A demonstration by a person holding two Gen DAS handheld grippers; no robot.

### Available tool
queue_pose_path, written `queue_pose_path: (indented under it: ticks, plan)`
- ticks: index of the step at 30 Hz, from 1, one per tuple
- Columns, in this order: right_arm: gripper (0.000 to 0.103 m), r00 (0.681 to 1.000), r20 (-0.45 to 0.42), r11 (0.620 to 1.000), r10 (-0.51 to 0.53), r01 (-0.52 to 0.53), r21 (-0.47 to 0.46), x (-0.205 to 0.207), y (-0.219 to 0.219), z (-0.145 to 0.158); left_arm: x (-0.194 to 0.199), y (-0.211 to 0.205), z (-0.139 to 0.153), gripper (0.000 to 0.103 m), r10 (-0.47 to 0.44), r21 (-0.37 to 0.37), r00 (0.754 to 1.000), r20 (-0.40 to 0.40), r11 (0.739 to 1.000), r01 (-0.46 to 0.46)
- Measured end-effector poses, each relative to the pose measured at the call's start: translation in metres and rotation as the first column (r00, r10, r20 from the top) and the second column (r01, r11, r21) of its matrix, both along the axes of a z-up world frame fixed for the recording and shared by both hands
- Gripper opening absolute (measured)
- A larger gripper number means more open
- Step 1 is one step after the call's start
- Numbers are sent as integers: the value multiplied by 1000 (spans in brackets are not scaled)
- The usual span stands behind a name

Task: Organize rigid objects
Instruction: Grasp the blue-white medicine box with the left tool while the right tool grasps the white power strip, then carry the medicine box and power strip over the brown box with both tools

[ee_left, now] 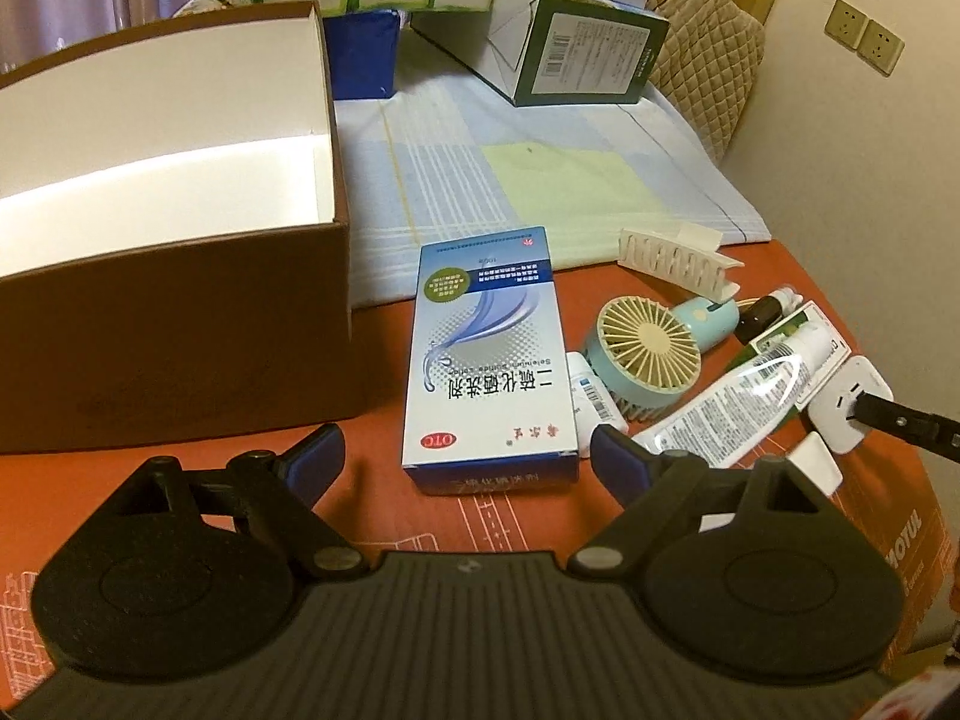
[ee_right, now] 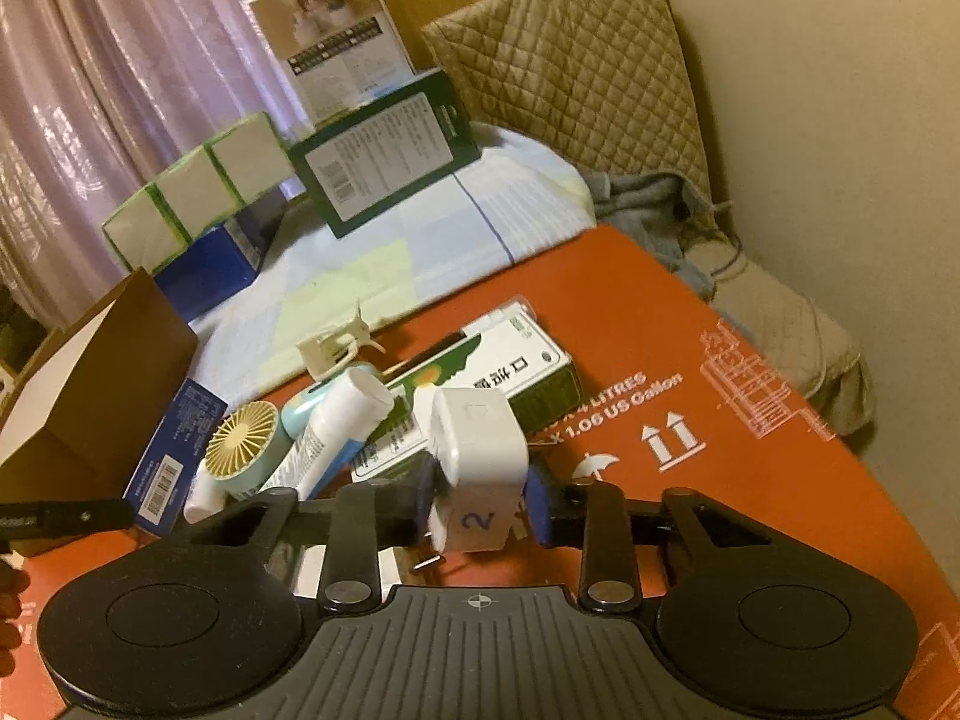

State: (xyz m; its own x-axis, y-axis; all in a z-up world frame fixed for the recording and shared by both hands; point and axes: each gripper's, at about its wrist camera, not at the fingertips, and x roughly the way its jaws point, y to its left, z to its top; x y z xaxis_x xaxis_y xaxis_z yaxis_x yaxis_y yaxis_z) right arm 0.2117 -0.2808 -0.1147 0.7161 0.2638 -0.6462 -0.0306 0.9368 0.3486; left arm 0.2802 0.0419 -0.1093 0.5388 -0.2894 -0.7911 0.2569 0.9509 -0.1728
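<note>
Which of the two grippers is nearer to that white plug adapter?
Right. The right gripper has its fingers closed around the white plug adapter. The left gripper is open off to the side, in front of the blue medicine box.

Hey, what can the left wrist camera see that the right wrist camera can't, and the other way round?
Only the left wrist view shows the white inside of the brown storage box, the front of the blue medicine box ahead of the open left claw, a dark bottle and two wall sockets.

Only the right wrist view shows the right claw shut on the white plug adapter, its label marked 2, plus the pink curtain.

Both show the handheld fan, the white tube, the hair clip and the orange cardboard.
</note>
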Motion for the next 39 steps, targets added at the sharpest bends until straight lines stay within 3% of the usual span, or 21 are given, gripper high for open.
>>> queue_pose_path:
  ticks: [2,6,13,19,24,29,36,39]
  plan:
    - [23,1000,5,999,-5,5,-32,-3,1,5,3,1,-3,83,-1,-11,1000,0,1000,1]
    - [23,1000,-1,994,-10,10,-108,-10,1,11,5,1,-7,63,-16,-24,1000,-1,1000,16]
    - [23,1000,-13,984,19,-21,-174,-24,1,18,-21,10,-4,62,-26,28,999,30,999,26]
    - [23,997,-31,976,66,-71,-204,-32,4,22,-71,28,-1,62,-42,107,999,-3,993,42]
    - [23,994,-42,972,103,-110,-207,-41,7,25,-96,44,6,63,-59,124,996,-66,990,67]
    - [23,989,-47,965,141,-148,-218,-47,11,28,-90,45,17,73,-66,148,997,-49,986,72]
    - [23,989,-34,964,141,-145,-223,-52,17,36,-57,16,4,73,-121,239,990,-77,961,136]
    - [23,990,-27,962,140,-143,-231,-55,19,41,-51,15,-1,67,-134,237,988,-79,960,149]
